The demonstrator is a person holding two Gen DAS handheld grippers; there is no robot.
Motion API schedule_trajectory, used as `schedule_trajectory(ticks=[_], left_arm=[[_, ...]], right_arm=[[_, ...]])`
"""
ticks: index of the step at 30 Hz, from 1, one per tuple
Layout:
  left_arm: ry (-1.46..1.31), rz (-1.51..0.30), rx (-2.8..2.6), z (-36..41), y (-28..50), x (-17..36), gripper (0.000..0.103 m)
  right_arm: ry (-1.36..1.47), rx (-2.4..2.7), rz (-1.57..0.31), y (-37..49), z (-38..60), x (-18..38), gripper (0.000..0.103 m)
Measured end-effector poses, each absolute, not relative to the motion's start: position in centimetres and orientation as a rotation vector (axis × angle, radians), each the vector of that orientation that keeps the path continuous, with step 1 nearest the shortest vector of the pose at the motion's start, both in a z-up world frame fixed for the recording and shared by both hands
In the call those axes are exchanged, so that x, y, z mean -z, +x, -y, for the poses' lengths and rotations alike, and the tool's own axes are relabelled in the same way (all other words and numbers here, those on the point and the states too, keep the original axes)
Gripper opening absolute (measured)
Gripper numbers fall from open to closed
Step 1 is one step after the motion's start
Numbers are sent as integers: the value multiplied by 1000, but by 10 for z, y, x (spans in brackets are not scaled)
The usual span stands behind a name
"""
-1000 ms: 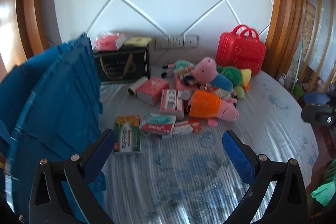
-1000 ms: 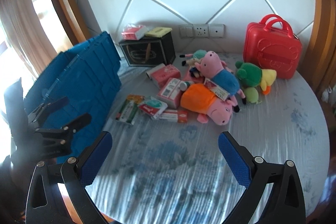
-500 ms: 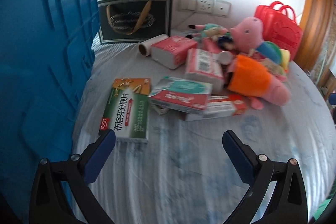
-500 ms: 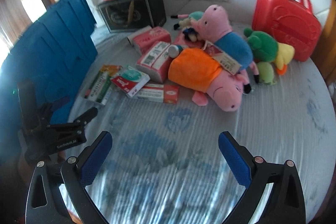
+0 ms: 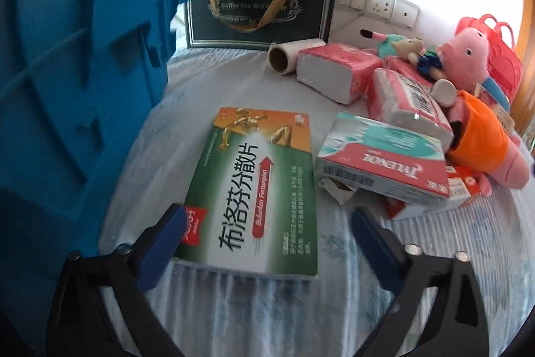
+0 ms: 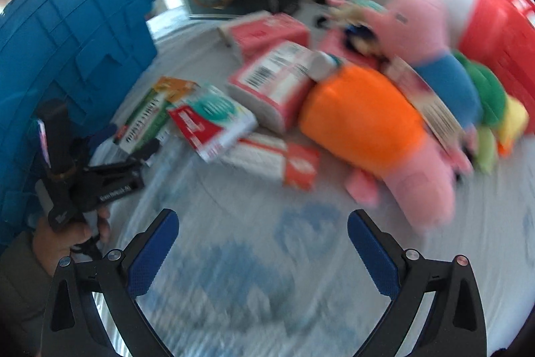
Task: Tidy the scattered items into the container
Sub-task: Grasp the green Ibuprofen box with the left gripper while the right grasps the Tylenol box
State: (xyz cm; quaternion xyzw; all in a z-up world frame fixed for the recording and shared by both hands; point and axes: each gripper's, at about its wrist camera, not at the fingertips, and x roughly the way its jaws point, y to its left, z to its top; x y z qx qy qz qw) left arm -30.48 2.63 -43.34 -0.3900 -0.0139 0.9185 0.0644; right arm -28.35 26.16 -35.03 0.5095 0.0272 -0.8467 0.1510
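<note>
Floral bedsheet (image 5: 254, 300) carries a green box (image 5: 254, 189) just beside the blue crate (image 5: 77, 82), the left gripper (image 5: 264, 223) closing, jaws still apart around the box's near end, the right gripper (image 6: 262, 243) open over bare sheet.

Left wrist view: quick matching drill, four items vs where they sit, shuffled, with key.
Items
1. green ibuprofen box
2. Tylenol box
3. blue container
4. dark gift box

Places
A. standing at the back, against the wall
B. flat on the bedspread, its near end between the open left gripper jaws, which have just been closing
C. filling the left side of the view
D. right of the green box, propped on another carton

Pairs: 1-B, 2-D, 3-C, 4-A
</note>
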Motion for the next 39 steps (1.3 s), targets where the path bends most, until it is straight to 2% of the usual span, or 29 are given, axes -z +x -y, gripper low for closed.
schedule_trajectory(ticks=[4,6,11,12,13,15,18,25,28,30,39], left_arm=[[-1168,9,-2765,-26,-306,434,63],[-1167,0,-2761,-28,-305,433,62],[-1180,-156,-2759,-41,-303,435,63],[-1184,-167,-2761,-42,-303,435,65],[-1191,-167,-2764,-42,-303,436,75],[-1219,-158,-2777,-37,-304,437,88],[-1246,-134,-2796,-31,-304,439,89],[-1370,0,-2747,-20,-312,451,91],[-1368,-7,-2748,-22,-310,452,90],[-1364,8,-2749,-23,-307,453,89],[-1365,-6,-2798,-32,-290,449,88]], right_arm=[[1367,2371,-117,-319,-235,364,102],[1344,2340,-174,-331,-220,374,102],[1311,2273,-309,-351,-191,391,99],[1312,2271,-325,-355,-189,394,98],[1319,2269,-336,-360,-187,397,96],[1327,2246,-344,-368,-184,401,93],[1339,2181,-378,-372,-176,408,79],[1364,2110,-479,-376,-161,421,77],[1373,2105,-480,-382,-159,424,77],[1387,2087,-476,-383,-157,426,72],[1398,2135,-437,-362,-173,411,71]])
